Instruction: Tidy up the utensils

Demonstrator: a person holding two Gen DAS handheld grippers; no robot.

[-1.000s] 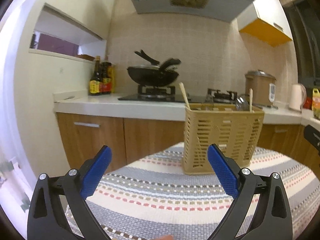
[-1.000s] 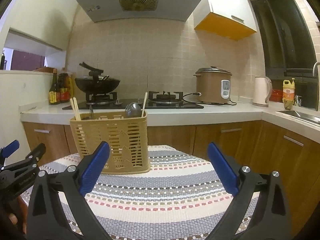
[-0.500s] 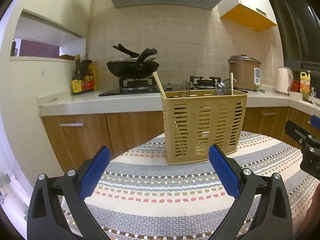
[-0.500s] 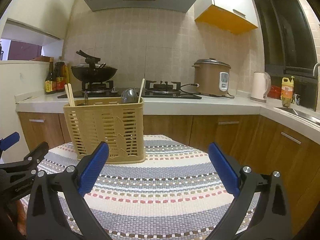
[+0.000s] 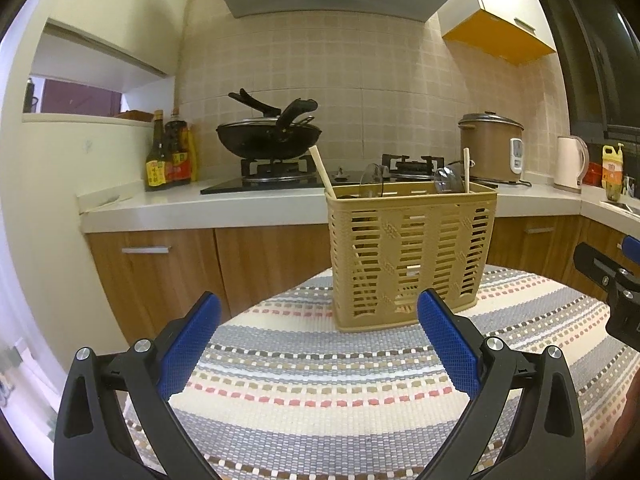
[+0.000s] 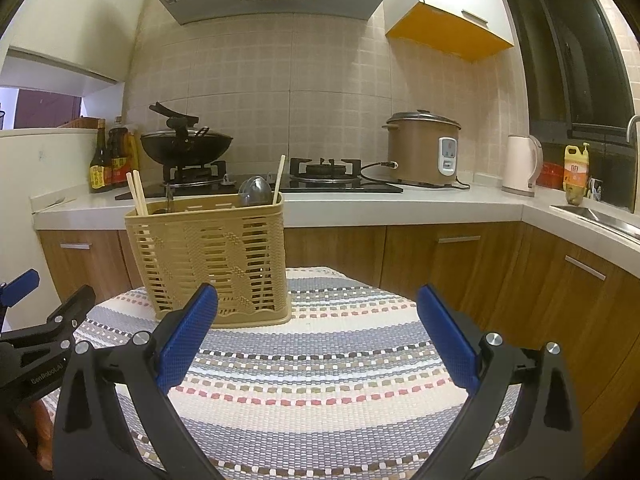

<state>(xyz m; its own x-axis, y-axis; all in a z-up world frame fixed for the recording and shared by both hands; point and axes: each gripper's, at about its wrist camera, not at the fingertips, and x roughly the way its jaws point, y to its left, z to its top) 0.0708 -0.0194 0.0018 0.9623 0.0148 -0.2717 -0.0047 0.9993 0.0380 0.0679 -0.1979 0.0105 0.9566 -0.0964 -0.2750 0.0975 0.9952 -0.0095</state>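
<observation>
A tan slotted utensil basket stands on a striped woven mat; it also shows in the right wrist view. Wooden chopsticks and metal spoons stick out of its top. My left gripper is open and empty, in front of the basket and slightly left of it. My right gripper is open and empty, in front of and to the right of the basket. Each gripper shows at the edge of the other's view.
Behind the table runs a kitchen counter with a wok on a gas stove, sauce bottles, a rice cooker, a kettle and a sink. Wooden cabinets stand below.
Both grippers have moved nearer the basket. The left view has swung so the basket sits closer to its centre. Both stay open and empty.
</observation>
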